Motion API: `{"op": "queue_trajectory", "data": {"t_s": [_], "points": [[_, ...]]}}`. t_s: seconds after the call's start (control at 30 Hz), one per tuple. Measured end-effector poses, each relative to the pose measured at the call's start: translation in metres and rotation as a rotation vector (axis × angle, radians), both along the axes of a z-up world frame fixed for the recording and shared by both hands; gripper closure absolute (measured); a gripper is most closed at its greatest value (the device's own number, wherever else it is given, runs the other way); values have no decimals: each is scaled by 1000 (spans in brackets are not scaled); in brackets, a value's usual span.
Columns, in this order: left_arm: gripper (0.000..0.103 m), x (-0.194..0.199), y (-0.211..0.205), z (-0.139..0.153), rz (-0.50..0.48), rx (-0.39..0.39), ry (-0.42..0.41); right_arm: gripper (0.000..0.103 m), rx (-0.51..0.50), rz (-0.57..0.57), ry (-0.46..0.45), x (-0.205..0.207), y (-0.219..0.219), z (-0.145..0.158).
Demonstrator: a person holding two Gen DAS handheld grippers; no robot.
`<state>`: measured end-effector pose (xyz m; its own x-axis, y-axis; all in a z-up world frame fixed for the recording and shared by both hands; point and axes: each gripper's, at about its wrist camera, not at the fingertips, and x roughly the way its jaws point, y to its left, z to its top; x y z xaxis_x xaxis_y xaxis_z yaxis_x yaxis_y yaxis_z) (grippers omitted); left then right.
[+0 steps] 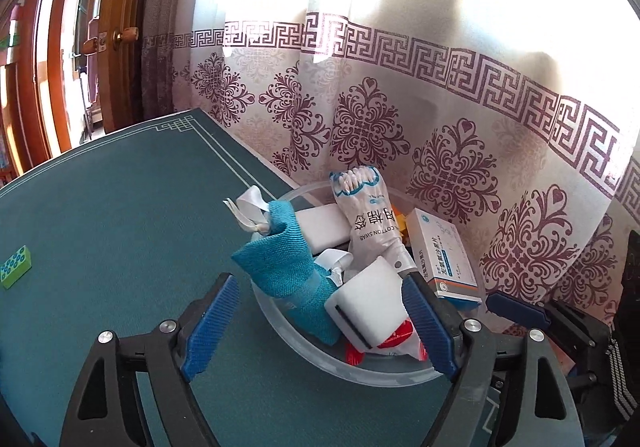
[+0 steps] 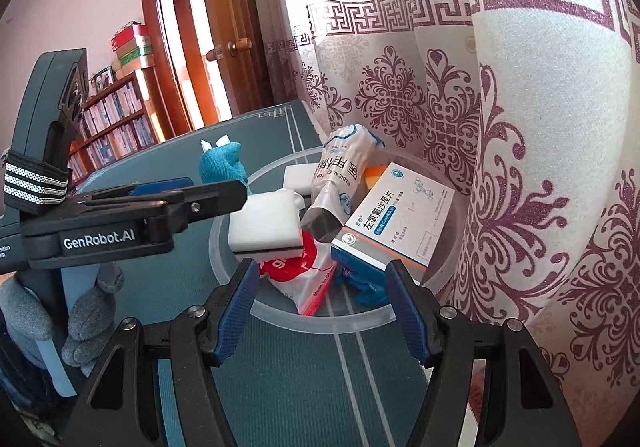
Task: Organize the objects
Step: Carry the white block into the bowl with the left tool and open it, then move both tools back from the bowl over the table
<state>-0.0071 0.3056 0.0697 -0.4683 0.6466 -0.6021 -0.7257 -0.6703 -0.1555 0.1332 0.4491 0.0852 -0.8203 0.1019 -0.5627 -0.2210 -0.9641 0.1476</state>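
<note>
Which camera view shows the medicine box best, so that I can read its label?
The right wrist view: the medicine box lies close in the clear bowl, its printed top fully facing the camera. In the left wrist view the box sits at the bowl's far right side, smaller, seen at an angle, with its lettering turned sideways.

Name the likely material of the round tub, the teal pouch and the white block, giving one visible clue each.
Round tub: probably frosted plastic, since its rim is translucent and the mat shows through.
Teal pouch: woven fabric, with a coarse visible weave and white ribbon ties.
White block: likely foam sponge, matte and soft-edged with a dark strip along one side.
</note>
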Motion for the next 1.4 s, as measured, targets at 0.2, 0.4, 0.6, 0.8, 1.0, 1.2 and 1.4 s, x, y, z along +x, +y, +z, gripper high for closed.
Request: {"op": "queue_trajectory", "data": {"t_s": [0.2,0.4,0.6,0.8,1.0,1.2,1.4], "points": [[16,-21,-16,2,99,19,-17,36,-3,1,-2,0,0,-1],[16,-29,-33,6,154,40,-2,36,-8,4,-5,0,-1,-3],[16,-37,-24,-4,182,-32,30,36,-13,5,-7,-2,-1,-5],[16,-51,-1,-18,190,-102,33,36,-11,8,-2,-1,-2,-3],[16,-59,14,-28,180,-147,16,36,-10,10,-3,-1,-4,-3],[16,-62,11,-37,178,-154,-22,36,-5,9,-3,-1,-7,-2],[15,-57,-1,-28,185,-117,-28,36,0,10,-8,-2,-10,-2]]}}
